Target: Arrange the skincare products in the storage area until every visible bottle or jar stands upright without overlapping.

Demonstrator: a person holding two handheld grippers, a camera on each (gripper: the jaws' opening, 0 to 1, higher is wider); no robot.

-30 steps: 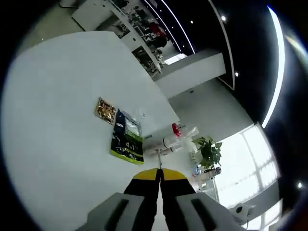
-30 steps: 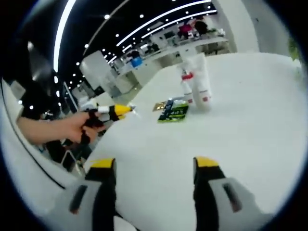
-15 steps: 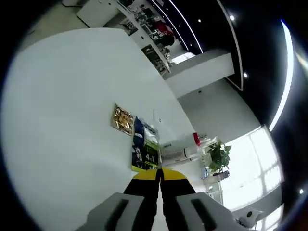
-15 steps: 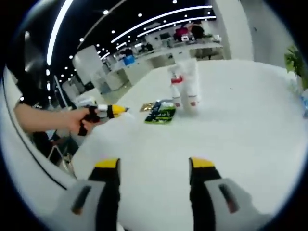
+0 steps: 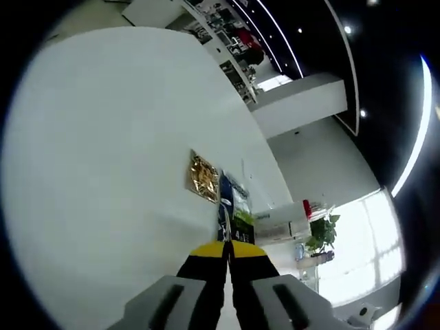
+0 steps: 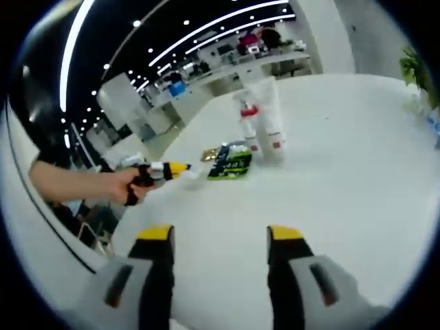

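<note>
On the white table [image 6: 330, 179] two white skincare tubes stand upright side by side: a small one with a red cap [image 6: 249, 129] and a taller one [image 6: 270, 113]. In the left gripper view the tubes [image 5: 280, 223] show past a dark blue-and-green sachet [image 5: 234, 212] and a gold sachet [image 5: 205, 177], both lying flat. My left gripper [image 5: 228, 245] is shut and empty, its tips close in front of the dark sachet. In the right gripper view the left gripper [image 6: 185, 168] points at the green sachet [image 6: 231, 161]. My right gripper [image 6: 220, 235] hangs open over bare table.
A person's hand [image 6: 127, 185] holds the left gripper at the table's left edge. A potted plant [image 5: 322, 234] stands beyond the tubes. Desks and shelves fill the room behind. Wide bare table [image 5: 103, 172] lies to the left of the sachets.
The left gripper has come closer to the sachets, still shut. The right gripper has stayed open and hardly moved.
</note>
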